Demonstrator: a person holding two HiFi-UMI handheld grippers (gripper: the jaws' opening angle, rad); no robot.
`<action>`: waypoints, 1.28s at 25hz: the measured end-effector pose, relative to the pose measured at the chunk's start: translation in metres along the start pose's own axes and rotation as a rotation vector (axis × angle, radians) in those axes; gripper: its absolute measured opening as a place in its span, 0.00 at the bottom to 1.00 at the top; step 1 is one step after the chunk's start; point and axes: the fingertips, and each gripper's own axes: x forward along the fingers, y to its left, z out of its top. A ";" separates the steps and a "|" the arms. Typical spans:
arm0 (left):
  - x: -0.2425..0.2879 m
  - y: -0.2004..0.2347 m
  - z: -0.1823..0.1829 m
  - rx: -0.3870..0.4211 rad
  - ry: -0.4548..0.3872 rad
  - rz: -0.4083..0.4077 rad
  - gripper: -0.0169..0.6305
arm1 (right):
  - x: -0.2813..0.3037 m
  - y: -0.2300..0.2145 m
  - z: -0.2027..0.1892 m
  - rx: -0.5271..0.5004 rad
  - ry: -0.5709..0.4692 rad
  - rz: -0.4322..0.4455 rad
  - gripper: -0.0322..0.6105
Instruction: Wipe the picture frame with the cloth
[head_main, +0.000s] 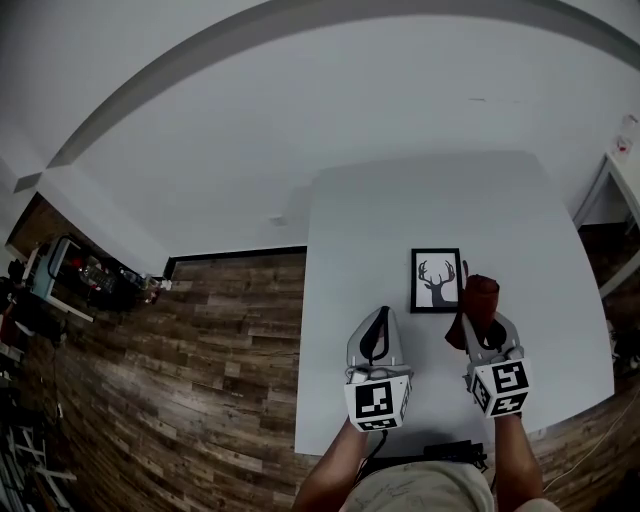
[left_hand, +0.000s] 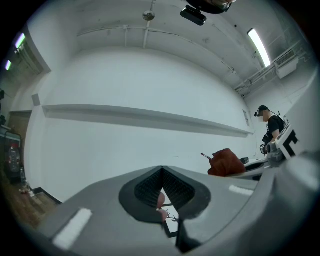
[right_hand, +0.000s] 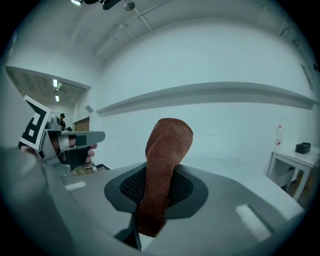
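Looking down thru the head cam, I've got the white bench (head_main: 350, 250) w/ the picture frame (head_main: 436, 280) on it. It looks to lie flat, stag print facing up, black border. Right tongs (head_main: 478, 318) are clamped on a rust-brown cloth (head_main: 480, 298). In the right gripper view the cloth stands up out of the pads in a rolled hump, and a tail hangs below them. From the head cam the cloth sits at the frame's right edge, by its lower right corner; can't tell if it's touching the frame. Left tongs (head_main: 381, 318) are pressed together, nothing gripped. The left gripper view shows only a thin slit btwn the pads, w/ a bit of the frame visible thru it and a small pinkish spot I can't ID. Left tongs hang over bare bench, near the frame's lower left corner and apart from it. Wood plank floor (head_main: 200, 350) lies left of the bench.
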 end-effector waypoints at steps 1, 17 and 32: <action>0.001 -0.001 -0.001 0.002 -0.002 0.002 0.03 | 0.004 -0.002 -0.004 0.003 0.015 0.005 0.22; 0.009 -0.001 0.004 0.038 -0.009 0.039 0.03 | 0.160 -0.020 -0.079 0.114 0.411 0.115 0.22; -0.012 0.011 0.000 0.043 0.051 0.075 0.03 | 0.251 -0.010 -0.137 0.119 0.726 0.122 0.22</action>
